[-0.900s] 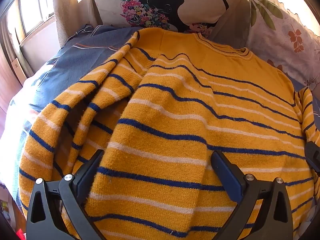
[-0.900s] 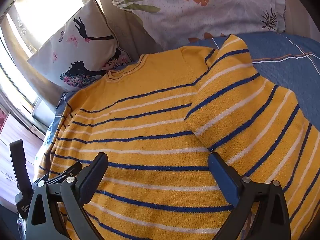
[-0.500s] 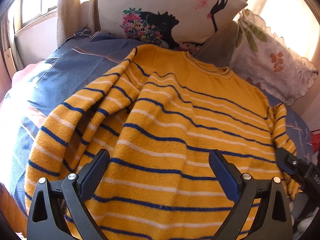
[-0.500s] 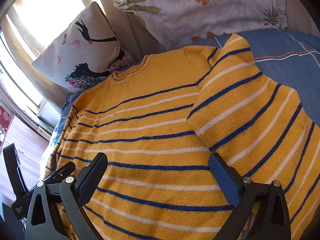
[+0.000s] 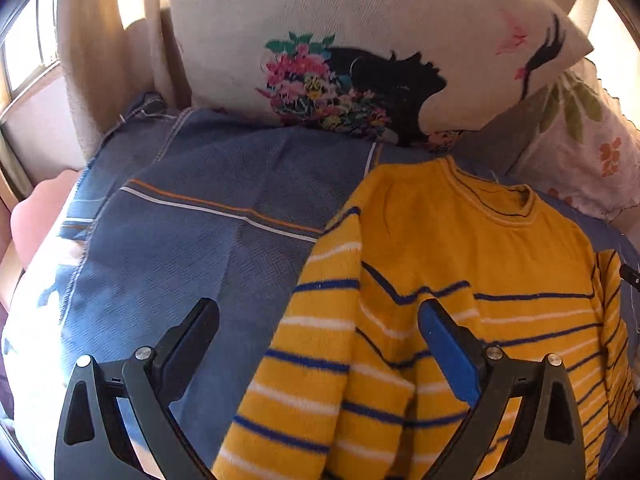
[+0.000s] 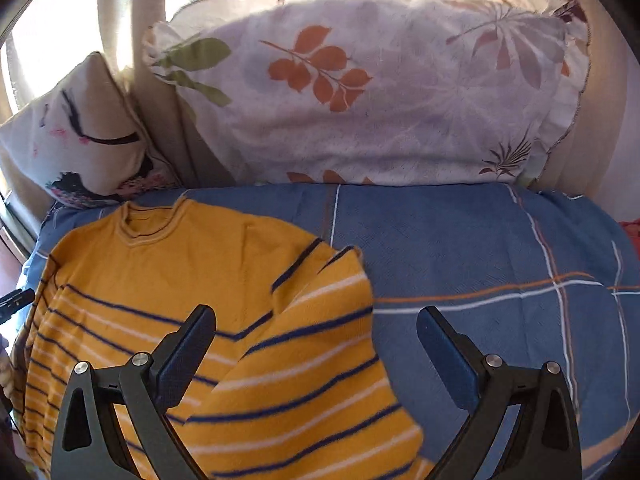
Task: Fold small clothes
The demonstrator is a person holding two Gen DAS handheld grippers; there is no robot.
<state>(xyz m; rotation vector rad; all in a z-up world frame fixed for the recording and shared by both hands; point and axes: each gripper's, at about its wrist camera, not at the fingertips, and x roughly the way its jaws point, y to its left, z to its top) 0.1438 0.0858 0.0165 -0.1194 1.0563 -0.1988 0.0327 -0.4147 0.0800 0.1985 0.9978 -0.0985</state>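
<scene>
The left gripper (image 5: pixel 318 326), jaws spread and empty, hovers over the left sleeve of the yellow striped sweater (image 5: pixel 460 280) lying on the blue bedcover (image 5: pixel 180 248). The right gripper (image 6: pixel 316 332), also spread, hovers over the right sleeve; a shallow pinch could catch the bedcover too.

Blue plaid bedspread (image 6: pixel 480 248); yellow striped sweater (image 6: pixel 200 264) flat on it.

Bare blue bedspread (image 5: pixel 192 248) lies free to the left of the yellow sweater (image 5: pixel 460 248) and to its right. Two pillows, the silhouette cushion (image 5: pixel 360 40) and leaf-print pillow (image 6: pixel 380 92), wall off the far edge.
</scene>
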